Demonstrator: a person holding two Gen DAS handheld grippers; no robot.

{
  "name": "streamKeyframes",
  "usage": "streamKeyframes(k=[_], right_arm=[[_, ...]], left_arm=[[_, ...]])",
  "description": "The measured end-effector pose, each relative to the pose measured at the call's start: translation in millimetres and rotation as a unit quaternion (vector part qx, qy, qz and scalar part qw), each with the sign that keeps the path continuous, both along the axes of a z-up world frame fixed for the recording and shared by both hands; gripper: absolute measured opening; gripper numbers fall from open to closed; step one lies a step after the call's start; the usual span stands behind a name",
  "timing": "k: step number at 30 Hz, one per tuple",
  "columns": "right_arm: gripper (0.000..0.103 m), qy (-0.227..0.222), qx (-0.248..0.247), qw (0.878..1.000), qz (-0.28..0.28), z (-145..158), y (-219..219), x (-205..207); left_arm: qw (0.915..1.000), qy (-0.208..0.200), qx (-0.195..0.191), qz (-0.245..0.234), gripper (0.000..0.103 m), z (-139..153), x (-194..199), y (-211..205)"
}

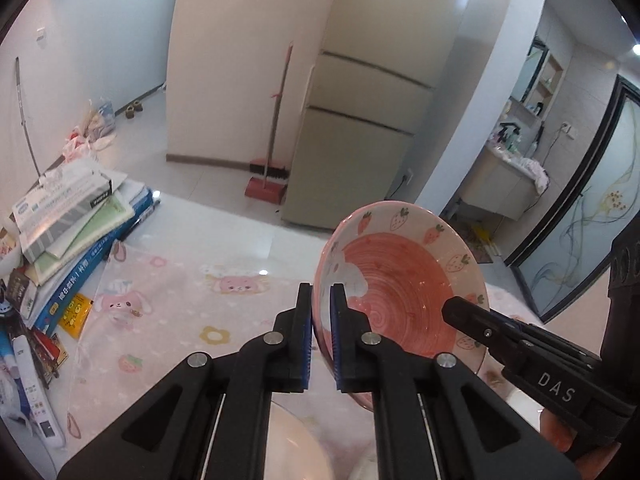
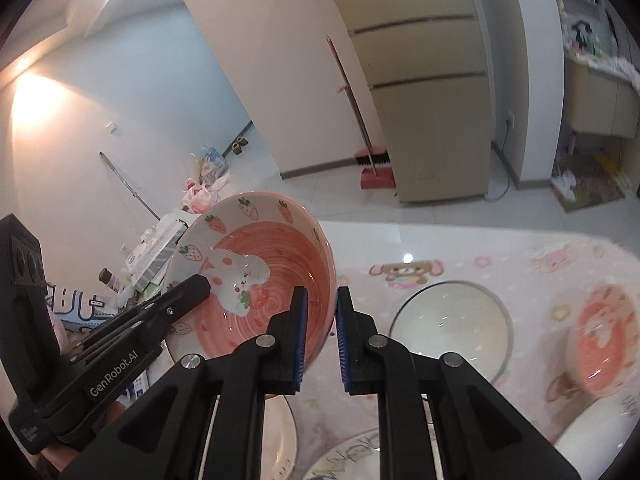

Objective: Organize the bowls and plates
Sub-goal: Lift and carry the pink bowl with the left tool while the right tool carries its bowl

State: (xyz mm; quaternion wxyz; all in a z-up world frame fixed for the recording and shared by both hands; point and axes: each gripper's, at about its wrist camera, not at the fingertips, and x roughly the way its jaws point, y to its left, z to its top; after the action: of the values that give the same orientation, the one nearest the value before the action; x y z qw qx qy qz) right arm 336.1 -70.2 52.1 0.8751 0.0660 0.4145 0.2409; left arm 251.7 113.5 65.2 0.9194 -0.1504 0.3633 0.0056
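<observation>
Nearest to the lens, pinching the left rim of the pink strawberry bowl (image 1: 400, 280) between the blue pads of the left gripper (image 1: 321, 294), closed down tight on the thin wall, one pad inside and one outside. Clamping the opposite rim in the same way with the right gripper (image 2: 322, 294), also nearly fully closed on the bowl, though with a thin gap seeming to show beside the outer pad in the right wrist view. Holding the bowl between the two grippers, so neither hand being nearer than the other. Keeping it tilted, its open mouth turned toward both cameras, the rabbit painting inside facing up and back.

Hanging clear above the desk (image 1: 180, 300) with its pink cartoon cloth, not touching any other dish, as far as can be told. Looking past it in the right wrist view: a white bowl (image 2: 452, 332) standing just right of the right gripper, a second pink bowl (image 2: 604, 344) near the right edge, and a pale plate (image 2: 348, 456) partly hidden under the fingers.

Probably needing to travel rightward to reach the matching pink bowl, crossing over the white bowl on the way. Judging the double grip as secure but stiff: risking a twist on the rim if moving the hands unevenly, so calling for both wrists moving together.
</observation>
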Motion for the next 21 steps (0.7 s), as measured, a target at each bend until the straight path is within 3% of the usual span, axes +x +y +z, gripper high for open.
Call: streamKeyframes(k=[5, 11, 15, 21], right_arm=[[0.015, -0.035, 0.027, 0.999, -0.031, 37, -47, -20], [0.017, -0.042, 0.052, 0.996, -0.054, 50, -94, -29], [0.017, -0.029, 0.051, 0.996, -0.071, 38, -114, -27], [0.017, 0.014, 0.034, 0.996, -0.084, -5, -120, -4]], left_arm=[[0.9995, -0.02, 0.007, -0.023, 0.006, 36, -4, -34], [0.9981, -0.035, 0.0, -0.05, 0.006, 50, 2, -68], [0.9975, -0.03, 0.014, -0.062, 0.006, 39, 10, -90], [0.9968, 0.01, 0.02, -0.077, 0.006, -9, 32, -108]])
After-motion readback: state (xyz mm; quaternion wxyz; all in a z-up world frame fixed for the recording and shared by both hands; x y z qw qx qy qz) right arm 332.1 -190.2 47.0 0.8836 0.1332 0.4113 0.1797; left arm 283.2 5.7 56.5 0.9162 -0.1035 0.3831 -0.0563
